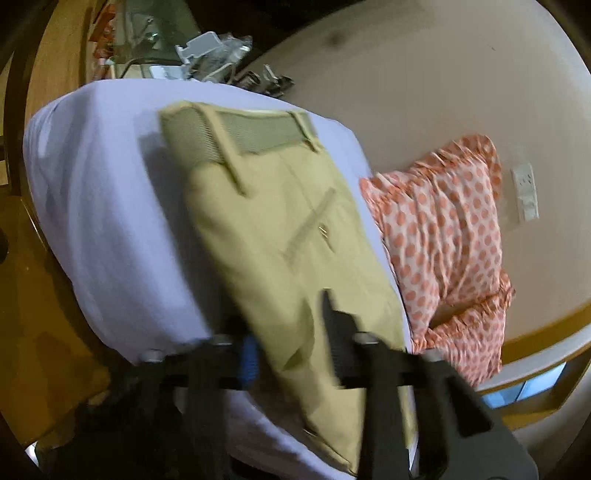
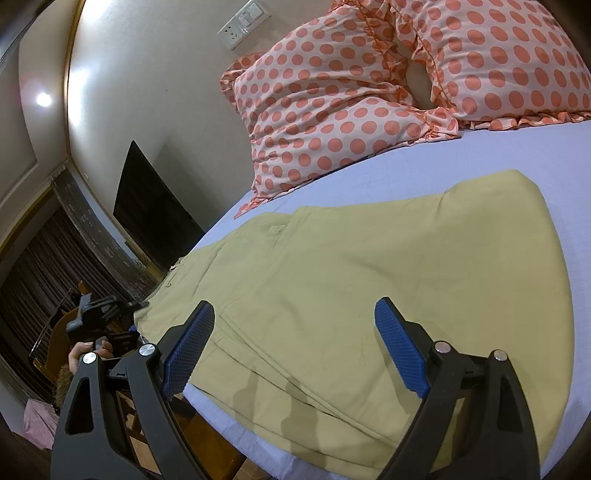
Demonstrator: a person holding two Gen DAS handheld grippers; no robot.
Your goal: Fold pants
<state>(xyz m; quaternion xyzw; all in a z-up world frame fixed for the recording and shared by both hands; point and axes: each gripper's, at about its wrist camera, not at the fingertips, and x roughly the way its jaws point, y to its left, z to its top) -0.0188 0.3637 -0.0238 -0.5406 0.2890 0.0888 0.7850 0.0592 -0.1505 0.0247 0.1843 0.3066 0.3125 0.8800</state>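
Note:
Khaki pants (image 1: pixel 288 229) lie folded on a white bed sheet (image 1: pixel 103 206), waistband at the far end in the left wrist view. My left gripper (image 1: pixel 291 347) has its jaws on either side of the near end of the pants, cloth between them; the view is blurred. In the right wrist view the pants (image 2: pixel 388 280) spread flat across the sheet (image 2: pixel 561 162). My right gripper (image 2: pixel 295 343) is open and empty, just above the pants' near edge. The left gripper (image 2: pixel 99 314) shows at the pants' left end, held by a hand.
Two pillows with orange dots (image 2: pixel 332 103) lie at the head of the bed, against the wall. A wall socket (image 2: pixel 243 22) sits above them. A cluttered table (image 1: pixel 207 55) stands beyond the bed's far end. The bed's edge runs close under my right gripper.

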